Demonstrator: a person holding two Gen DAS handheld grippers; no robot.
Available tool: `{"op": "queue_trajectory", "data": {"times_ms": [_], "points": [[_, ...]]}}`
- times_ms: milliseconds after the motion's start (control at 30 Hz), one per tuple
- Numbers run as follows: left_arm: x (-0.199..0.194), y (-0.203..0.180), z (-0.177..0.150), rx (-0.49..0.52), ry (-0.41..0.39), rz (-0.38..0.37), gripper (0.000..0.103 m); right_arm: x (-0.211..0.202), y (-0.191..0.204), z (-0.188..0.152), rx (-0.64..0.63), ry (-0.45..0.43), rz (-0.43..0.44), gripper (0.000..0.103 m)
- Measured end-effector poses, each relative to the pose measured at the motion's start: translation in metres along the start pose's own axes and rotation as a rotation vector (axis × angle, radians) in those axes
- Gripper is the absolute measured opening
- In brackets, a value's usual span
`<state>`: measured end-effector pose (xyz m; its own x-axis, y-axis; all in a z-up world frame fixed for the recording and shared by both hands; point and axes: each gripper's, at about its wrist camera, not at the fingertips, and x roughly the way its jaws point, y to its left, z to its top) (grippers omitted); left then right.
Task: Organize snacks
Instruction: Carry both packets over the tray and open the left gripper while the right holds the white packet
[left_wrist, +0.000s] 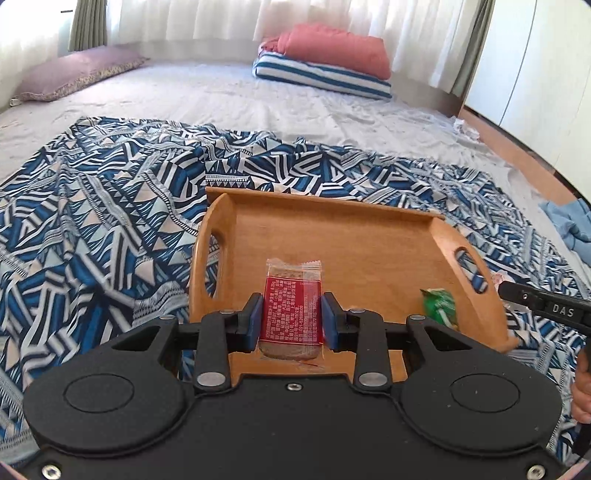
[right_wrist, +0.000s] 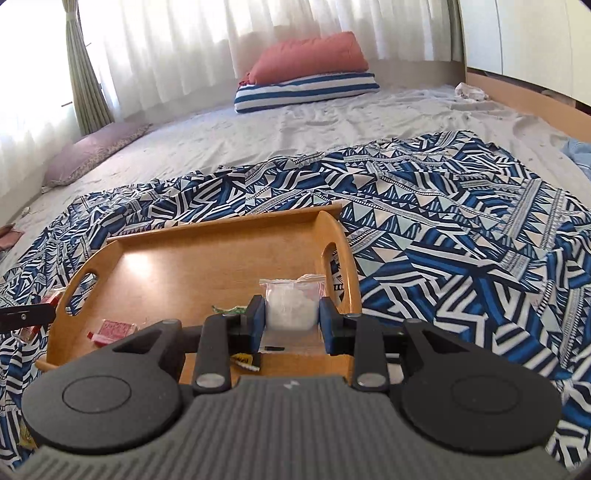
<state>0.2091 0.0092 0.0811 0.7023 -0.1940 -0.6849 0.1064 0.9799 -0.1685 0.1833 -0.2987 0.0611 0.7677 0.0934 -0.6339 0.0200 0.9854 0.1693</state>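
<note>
A wooden tray with handle slots lies on a blue patterned cloth; it also shows in the right wrist view. My left gripper is shut on a red-labelled snack bar, held over the tray's near part. A green wrapped snack lies in the tray at the right. My right gripper is shut on a clear packet of white snack over the tray's right side. A red packet and a green wrapper lie in the tray beside it. The other gripper's tip shows at the right edge.
The blue patterned cloth covers a grey bed sheet. A striped pillow with a red cushion sits at the back, a purple pillow at back left. More snack packets lie on the cloth left of the tray.
</note>
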Motion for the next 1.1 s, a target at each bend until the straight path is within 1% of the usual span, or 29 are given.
{"op": "queue_trajectory", "data": {"times_ms": [233,400,700,1100], "points": [[0.055,-0.002,0.020,0.004,0.051,0.018,0.032,0.045,-0.001,0.020,-0.004,0.070,-0.010,0.035],[0.080,-0.003,0.023,0.017,0.067,0.045,0.032,0.069,0.002,0.024,-0.011,0.108,-0.001,0.035],[0.094,-0.006,0.022,0.040,0.079,0.063,0.032,0.090,0.011,0.020,-0.058,0.146,0.005,0.035],[0.102,-0.010,0.019,0.057,0.085,0.073,0.032,0.094,0.008,0.015,-0.055,0.148,0.017,0.035]]}}
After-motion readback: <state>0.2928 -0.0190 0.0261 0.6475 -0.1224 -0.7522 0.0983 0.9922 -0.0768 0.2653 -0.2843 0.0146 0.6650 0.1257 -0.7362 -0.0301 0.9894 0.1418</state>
